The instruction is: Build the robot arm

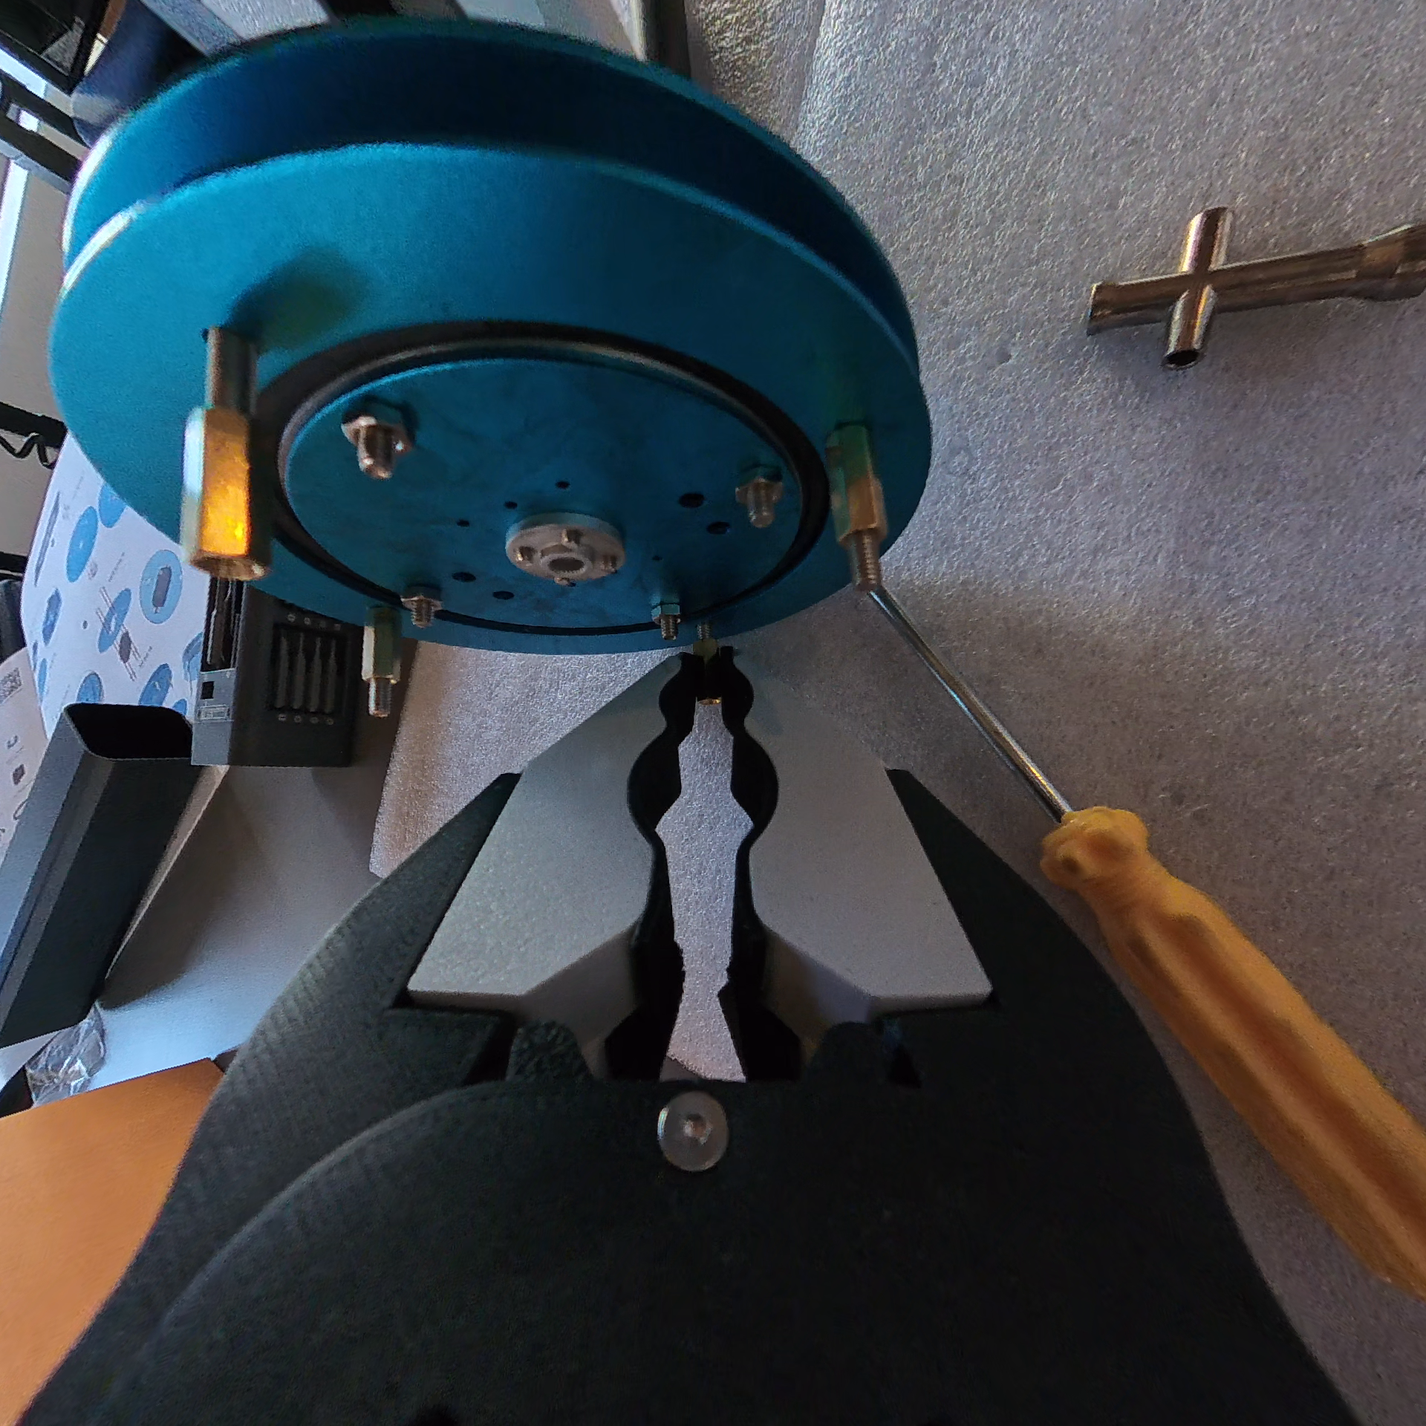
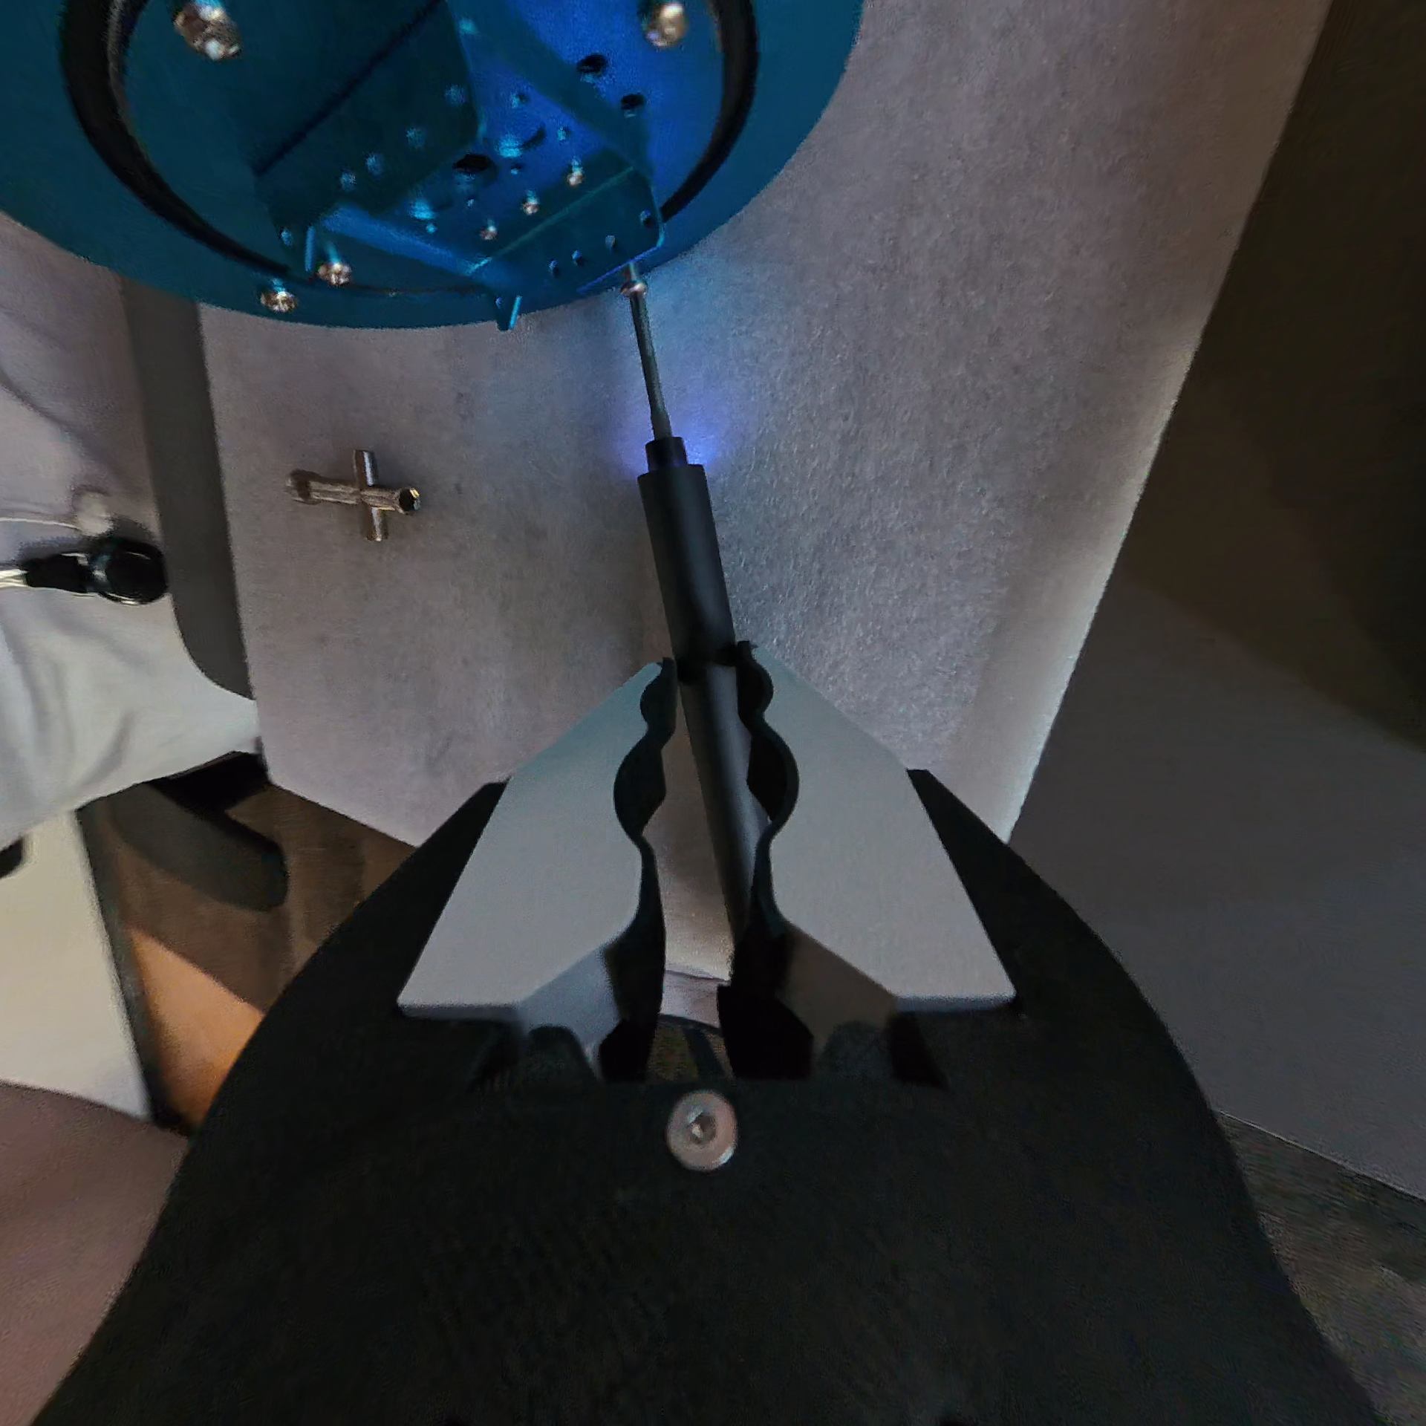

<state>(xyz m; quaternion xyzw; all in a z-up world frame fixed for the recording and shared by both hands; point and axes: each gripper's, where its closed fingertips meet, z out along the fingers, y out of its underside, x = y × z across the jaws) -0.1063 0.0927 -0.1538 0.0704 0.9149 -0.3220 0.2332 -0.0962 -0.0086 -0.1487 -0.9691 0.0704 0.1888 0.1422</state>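
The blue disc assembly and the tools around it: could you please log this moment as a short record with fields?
left gripper: shut on a small brass standoff at the lower edge of the blue disc assembly
right gripper: shut on a dark pen-style screwdriver, its bit on a screw at the blue bracket
lying on grey foam mat: yellow-handled screwdriver, metal cross wrench
left of disc: dark bit case, printed sheet
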